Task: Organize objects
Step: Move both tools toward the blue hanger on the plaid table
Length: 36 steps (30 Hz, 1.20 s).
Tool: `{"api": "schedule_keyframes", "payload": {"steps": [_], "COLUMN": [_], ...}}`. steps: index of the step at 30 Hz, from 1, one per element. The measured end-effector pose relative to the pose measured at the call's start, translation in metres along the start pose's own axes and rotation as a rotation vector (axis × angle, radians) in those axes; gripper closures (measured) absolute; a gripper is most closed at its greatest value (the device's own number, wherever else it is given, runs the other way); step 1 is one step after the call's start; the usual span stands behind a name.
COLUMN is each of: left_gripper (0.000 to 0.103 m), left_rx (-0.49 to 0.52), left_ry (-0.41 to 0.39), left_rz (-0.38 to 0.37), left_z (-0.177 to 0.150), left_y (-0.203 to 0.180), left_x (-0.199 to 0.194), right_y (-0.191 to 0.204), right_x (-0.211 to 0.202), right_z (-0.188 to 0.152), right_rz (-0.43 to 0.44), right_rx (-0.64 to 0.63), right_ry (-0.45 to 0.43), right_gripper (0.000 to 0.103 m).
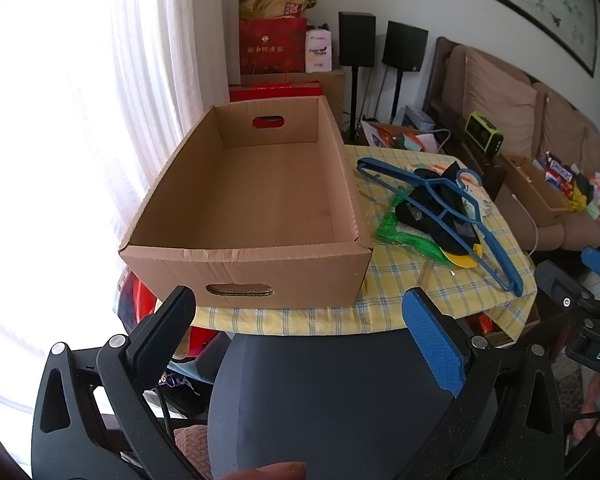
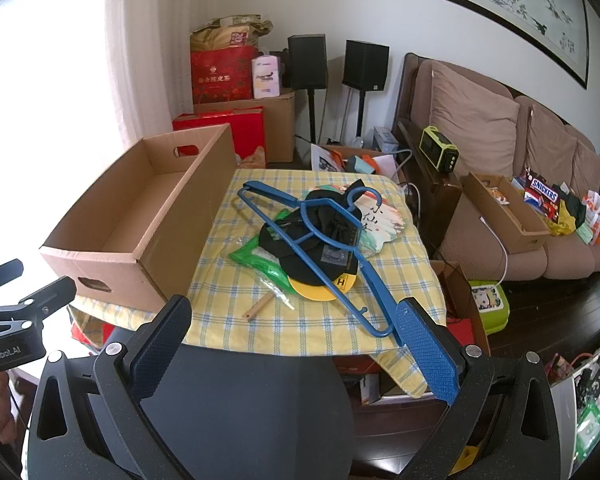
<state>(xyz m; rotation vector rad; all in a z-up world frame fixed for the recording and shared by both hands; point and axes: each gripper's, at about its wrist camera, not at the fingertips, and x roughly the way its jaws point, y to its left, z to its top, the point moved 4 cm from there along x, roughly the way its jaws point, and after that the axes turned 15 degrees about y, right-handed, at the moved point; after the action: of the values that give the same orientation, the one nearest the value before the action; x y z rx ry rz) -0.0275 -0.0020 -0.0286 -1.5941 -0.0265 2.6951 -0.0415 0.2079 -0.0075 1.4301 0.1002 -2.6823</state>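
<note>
Living room: brown sofa (image 2: 500, 184) along the right wall, two black speakers (image 2: 336, 64) on stands at the far wall, sheer curtain (image 1: 140, 60) on the left. Yellow checked tablecloth (image 2: 320, 320) covers the small table in the middle.

Cardboard box (image 1: 244, 208) sits on the left part of the table, open top, nothing visible inside, handle cutouts in the near and far ends.

Pile lies just right of the box: blue hanger (image 2: 312, 248) on top, running diagonally from far-left to near-right, its near end at the table's near edge. Under it a black cap (image 2: 320, 256) with a yellow brim facing near. Green plastic bag (image 2: 260, 258) lies at the left of the pile, touching the cap. Painted paper fan (image 2: 376, 220) pokes out on the far-right side, partly hidden. Small wooden stick (image 2: 258, 308) lies near the cap.

Left gripper (image 1: 300, 320): jaws wide apart, holding nothing, short of the box's near end. Right gripper (image 2: 296, 328): jaws wide apart, holding nothing, near table edge; whether its blue finger (image 2: 424, 352) touches the hanger's near end, cannot tell.
</note>
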Motion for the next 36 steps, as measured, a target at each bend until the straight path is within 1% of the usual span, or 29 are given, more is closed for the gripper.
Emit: {"api": "schedule_keyframes", "payload": {"steps": [26, 30, 36], "left_gripper": [0.0, 0.0, 0.0], "left_rx": [-0.002, 0.002, 0.017], "left_ry": [0.003, 0.002, -0.002], "left_rz": [0.006, 0.007, 0.014], "left_z": [0.003, -0.002, 0.003], "left_y": [-0.001, -0.007, -0.012], "left_x": [0.0, 0.006, 0.011], "right_y": [0.0, 0.0, -0.009], "right_x": [-0.001, -0.001, 0.003], "right_z": [0.0, -0.001, 0.002], "right_rz": [0.001, 0.002, -0.013], "right_rx": [0.001, 0.001, 0.009], "right_ry": [-0.002, -0.003, -0.005], "right_gripper": [0.0, 0.0, 0.0]}}
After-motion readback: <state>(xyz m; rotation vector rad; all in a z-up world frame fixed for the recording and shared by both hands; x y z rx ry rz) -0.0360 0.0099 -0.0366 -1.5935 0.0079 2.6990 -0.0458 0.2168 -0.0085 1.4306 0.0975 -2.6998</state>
